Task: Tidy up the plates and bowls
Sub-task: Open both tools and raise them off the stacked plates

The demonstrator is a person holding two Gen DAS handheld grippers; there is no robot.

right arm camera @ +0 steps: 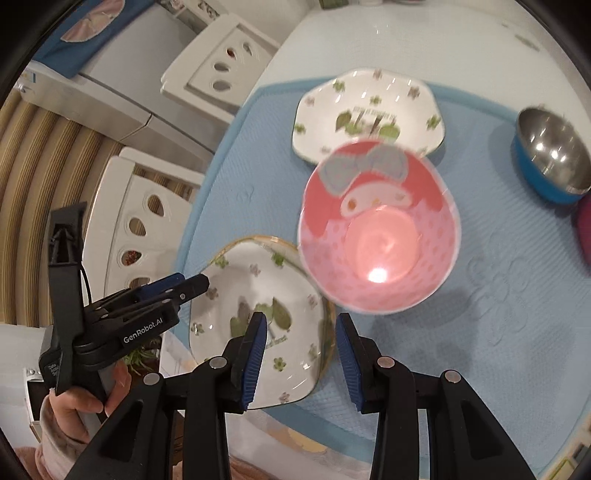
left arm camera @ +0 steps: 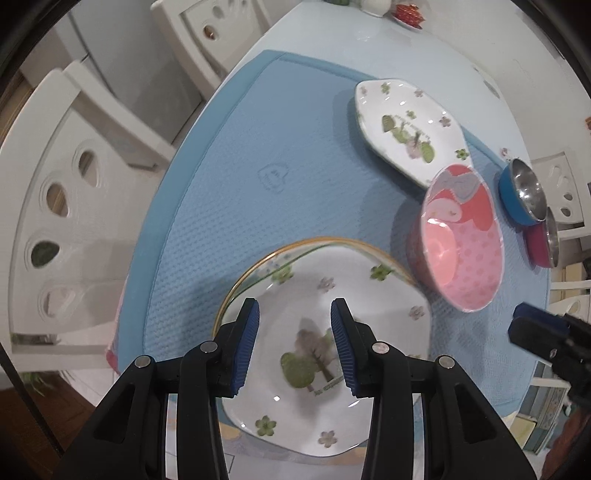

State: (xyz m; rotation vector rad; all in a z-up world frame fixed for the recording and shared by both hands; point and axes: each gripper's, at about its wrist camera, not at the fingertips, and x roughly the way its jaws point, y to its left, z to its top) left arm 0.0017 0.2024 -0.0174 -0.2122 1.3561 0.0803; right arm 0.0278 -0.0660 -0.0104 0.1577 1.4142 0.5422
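Note:
A white floral plate (left arm camera: 317, 291) lies on a gold-rimmed plate (left arm camera: 236, 280) at the near edge of the blue mat (left arm camera: 240, 166). My left gripper (left arm camera: 294, 343) is open and empty just above this plate. The stack also shows in the right wrist view (right arm camera: 240, 288). A pink cartoon bowl (left arm camera: 461, 240) (right arm camera: 376, 229) stands in the middle of the mat. A second white floral plate (left arm camera: 406, 125) (right arm camera: 369, 107) lies behind the bowl. My right gripper (right arm camera: 300, 354) is open and empty, near the mat's front edge, short of the pink bowl.
A blue steel-lined bowl (right arm camera: 550, 155) (left arm camera: 521, 192) and a magenta bowl (right arm camera: 585, 229) (left arm camera: 541, 243) stand at the mat's right side. White chairs (left arm camera: 55, 206) (right arm camera: 147, 221) stand along the table's left. Small items (left arm camera: 406, 13) sit at the table's far end.

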